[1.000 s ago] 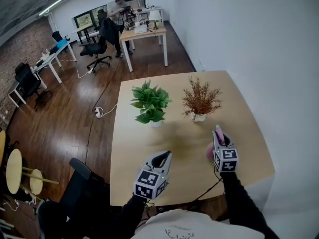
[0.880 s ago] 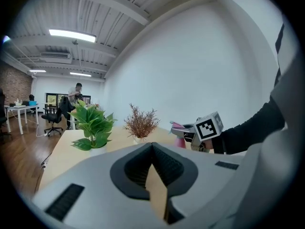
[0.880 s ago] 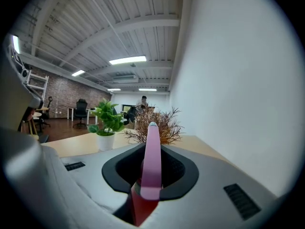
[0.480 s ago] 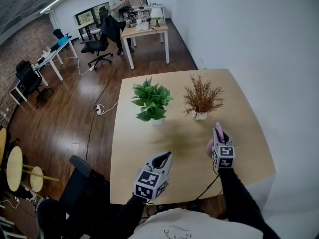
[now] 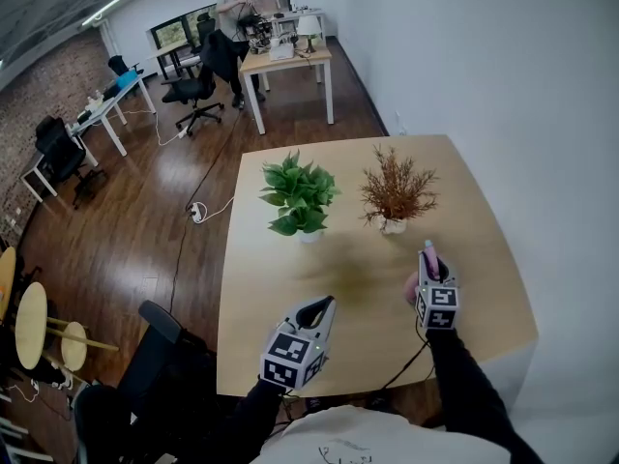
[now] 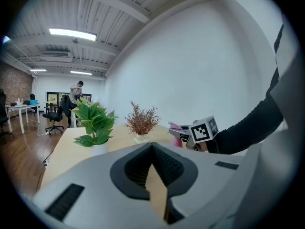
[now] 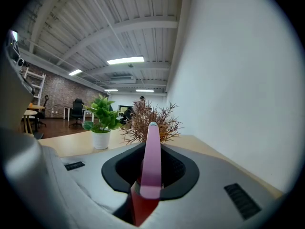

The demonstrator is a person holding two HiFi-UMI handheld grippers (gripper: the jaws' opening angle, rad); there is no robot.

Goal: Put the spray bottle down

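**Item: spray bottle [image 5: 411,286].** Pink body and a long pink head; a darker red part sits under the head in the right gripper view. It is over the wooden table [image 5: 261,298], at about 4 o'clock from the table's middle and near the 3 o'clock edge.

**Holder: right gripper [image 5: 429,262].** The bottle's head stands upright between its jaws with the pads against its sides. The jaws are opening.

**Left gripper [image 5: 323,304].** Jaws together, nothing between them. It is over the table at about 6 o'clock, well apart from the bottle.

**Neighbours.** A dried brown plant [image 5: 396,189] in a small white pot stands at 12 o'clock of the bottle. A green leafy plant [image 5: 300,193] stands at 10 o'clock.

**View differences.**
- The head view alone shows the rounded body bulging out at 9 o'clock of the right gripper.
- The right gripper view shows only the narrow pink head and the red part, with the dried plant straight behind.
- The left gripper view gives the side profile, with the pink nozzle pointing toward the plants.

**Obscured.**
- The bottle's base is cut off by the left gripper's housing in its own view and lies under the right gripper in the head view, so contact with the table cannot be told.
- Any label is too small to read.
- A person [image 5: 237,3] stands at a far desk [image 5: 287,63] at 11 o'clock, too small for detail.
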